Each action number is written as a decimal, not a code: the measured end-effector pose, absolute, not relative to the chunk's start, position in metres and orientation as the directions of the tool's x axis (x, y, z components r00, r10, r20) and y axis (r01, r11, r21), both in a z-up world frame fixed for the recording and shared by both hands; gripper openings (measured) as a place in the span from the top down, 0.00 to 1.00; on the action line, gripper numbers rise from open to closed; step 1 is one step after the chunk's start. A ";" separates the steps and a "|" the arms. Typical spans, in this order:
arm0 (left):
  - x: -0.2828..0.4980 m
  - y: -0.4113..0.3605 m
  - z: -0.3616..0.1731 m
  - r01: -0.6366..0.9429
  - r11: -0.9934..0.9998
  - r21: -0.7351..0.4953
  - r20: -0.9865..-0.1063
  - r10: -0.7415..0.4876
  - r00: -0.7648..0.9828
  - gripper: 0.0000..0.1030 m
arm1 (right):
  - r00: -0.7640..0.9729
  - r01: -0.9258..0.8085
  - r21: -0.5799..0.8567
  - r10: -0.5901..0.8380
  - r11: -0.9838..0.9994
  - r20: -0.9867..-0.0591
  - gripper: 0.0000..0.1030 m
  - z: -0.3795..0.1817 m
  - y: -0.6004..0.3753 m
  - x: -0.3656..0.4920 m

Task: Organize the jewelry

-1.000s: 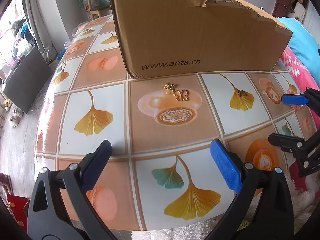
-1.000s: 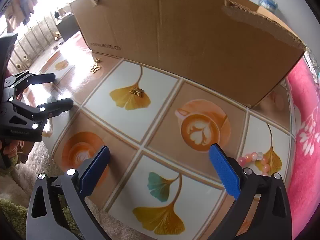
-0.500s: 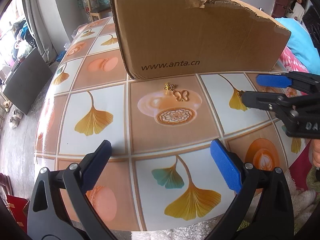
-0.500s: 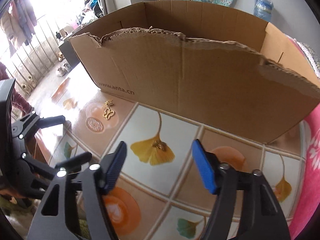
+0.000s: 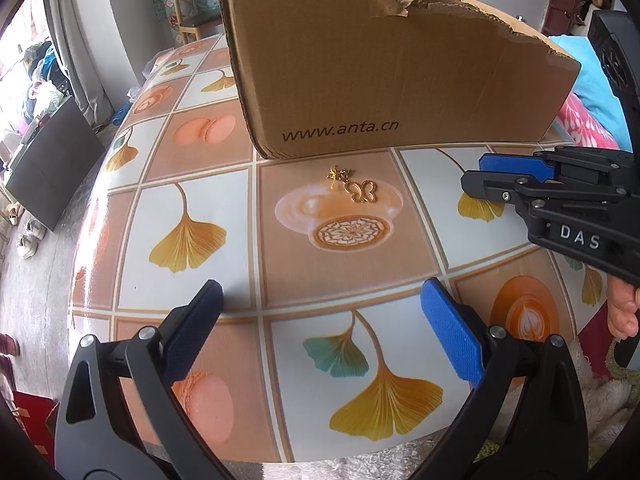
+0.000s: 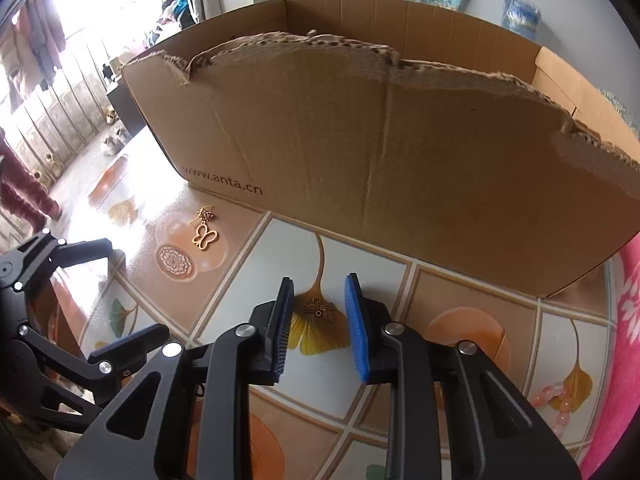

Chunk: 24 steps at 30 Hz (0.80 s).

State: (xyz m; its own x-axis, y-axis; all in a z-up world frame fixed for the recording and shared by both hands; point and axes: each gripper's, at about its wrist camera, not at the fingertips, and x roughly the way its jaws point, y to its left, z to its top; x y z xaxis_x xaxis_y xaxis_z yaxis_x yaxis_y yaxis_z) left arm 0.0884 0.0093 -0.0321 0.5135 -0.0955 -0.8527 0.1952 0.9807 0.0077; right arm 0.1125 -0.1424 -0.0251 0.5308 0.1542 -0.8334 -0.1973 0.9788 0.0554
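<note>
A small brass butterfly charm (image 6: 319,309) lies on a yellow ginkgo leaf print. My right gripper (image 6: 319,302) hovers over it with the charm between its blue pads; the jaws are closing and the pads do not touch the charm. A gold butterfly earring (image 5: 357,187) (image 6: 204,231) lies on the tablecloth in front of the cardboard box (image 5: 384,68) (image 6: 400,152). My left gripper (image 5: 320,332) stands open near the table's front edge with nothing between its fingers. In the left wrist view the right gripper (image 5: 480,178) reaches in from the right, hiding the charm.
A pink bead bracelet (image 6: 554,400) lies at the right of the table (image 5: 200,200). The open box has a torn front wall and fills the back of the table. Pink bedding (image 6: 628,340) lies to the right, white fluffy fabric (image 5: 592,392) below the table edge.
My right gripper has moved left toward the box and over the brass charm, and its jaws have narrowed from wide apart to a small gap. The left gripper has stayed still.
</note>
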 end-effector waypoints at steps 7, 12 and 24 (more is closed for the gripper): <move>0.088 0.009 -0.032 0.195 0.981 0.008 -0.852 -0.096 0.515 0.07 | 0.526 -0.206 0.055 0.158 0.977 -0.836 0.88 -0.022 -0.142 0.110; 0.088 0.009 -0.032 0.196 0.981 0.008 -0.851 -0.096 0.517 0.07 | 0.518 -0.195 0.099 0.188 0.976 -0.834 0.91 -0.022 -0.151 0.107; 0.082 0.008 -0.032 0.211 0.978 0.008 -0.827 -0.112 0.551 0.07 | 0.513 -0.204 0.191 0.271 0.960 -0.814 0.89 -0.020 -0.166 0.091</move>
